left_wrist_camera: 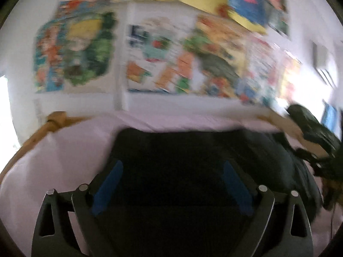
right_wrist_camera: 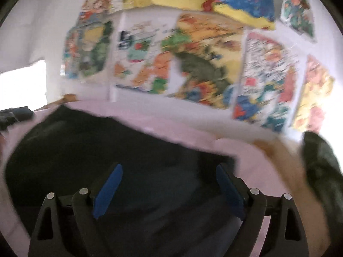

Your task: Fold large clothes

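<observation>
A large dark garment [left_wrist_camera: 175, 160] lies spread on a pale pink bed sheet [left_wrist_camera: 53, 160]. My left gripper [left_wrist_camera: 172, 169] is open, with blue-padded fingers [left_wrist_camera: 111, 180] spread wide just above the garment and holding nothing. In the right wrist view the same dark garment [right_wrist_camera: 96, 150] lies on the sheet [right_wrist_camera: 193, 135]. My right gripper [right_wrist_camera: 169, 171] is open and empty above the garment's right part. Both views are blurred by motion.
A wooden bed frame [left_wrist_camera: 55, 121] runs round the mattress. Colourful posters [left_wrist_camera: 154, 57] cover the white wall behind the bed. A dark object [left_wrist_camera: 310, 126] sits at the right edge of the bed, and it also shows in the right wrist view [right_wrist_camera: 321, 167].
</observation>
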### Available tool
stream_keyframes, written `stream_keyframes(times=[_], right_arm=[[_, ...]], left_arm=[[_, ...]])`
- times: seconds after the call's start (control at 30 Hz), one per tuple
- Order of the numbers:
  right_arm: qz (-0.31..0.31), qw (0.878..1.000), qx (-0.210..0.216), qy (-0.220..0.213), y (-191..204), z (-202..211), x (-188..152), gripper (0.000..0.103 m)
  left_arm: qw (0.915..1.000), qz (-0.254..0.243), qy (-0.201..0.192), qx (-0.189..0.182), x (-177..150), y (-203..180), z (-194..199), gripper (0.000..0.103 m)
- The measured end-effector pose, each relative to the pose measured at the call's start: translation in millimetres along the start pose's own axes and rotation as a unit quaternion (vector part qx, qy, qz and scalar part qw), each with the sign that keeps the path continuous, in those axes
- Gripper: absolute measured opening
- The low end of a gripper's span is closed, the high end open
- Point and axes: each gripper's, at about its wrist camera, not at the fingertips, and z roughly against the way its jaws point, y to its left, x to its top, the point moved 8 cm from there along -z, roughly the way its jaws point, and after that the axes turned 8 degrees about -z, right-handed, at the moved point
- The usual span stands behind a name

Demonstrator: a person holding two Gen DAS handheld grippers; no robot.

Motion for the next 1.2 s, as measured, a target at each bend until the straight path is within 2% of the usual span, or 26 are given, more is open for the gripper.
stream_keyframes(times=[0.07, 0.13, 0.27, 0.43, 0.57, 0.73, 0.83, 1.0, 1.2], right_arm=[[0.007, 0.999, 0.029, 0.017, 18, -9, -11, 0.089], [0.019, 0.999, 0.036, 0.026, 27, -21, -18, 0.089], [0.013, 0.999, 0.034, 0.036, 26, -43, -18, 0.089], [0.004, 0.999, 0.001, 0.039, 6, -76, -2, 0.089], [-0.025, 0.997, -0.013, 0.078, -22, -111, -8, 0.089], [-0.047, 0.991, 0.003, 0.126, -37, -147, -24, 0.092], [-0.069, 0.985, 0.02, 0.156, -42, -167, -35, 0.092], [-0.109, 0.979, 0.043, 0.164, -55, -187, -49, 0.093], [-0.118, 0.978, 0.047, 0.166, -58, -194, -53, 0.093]], left_arm=[[0.9988, -0.024, 0.028, -0.032, -11, -28, -18, 0.092], [0.9974, -0.044, 0.04, -0.042, -17, -47, -34, 0.092], [0.9971, -0.059, 0.041, -0.026, -6, -56, -65, 0.092], [0.9974, -0.044, 0.057, 0.003, 12, -36, -107, 0.093], [0.9957, -0.021, 0.088, 0.017, 3, -7, -130, 0.093], [0.9891, 0.027, 0.145, -0.006, -17, 18, -164, 0.096], [0.9857, 0.04, 0.163, -0.014, -23, 26, -180, 0.098], [0.9848, 0.05, 0.165, -0.019, -27, 32, -194, 0.099], [0.9845, 0.053, 0.166, -0.021, -31, 34, -202, 0.099]])
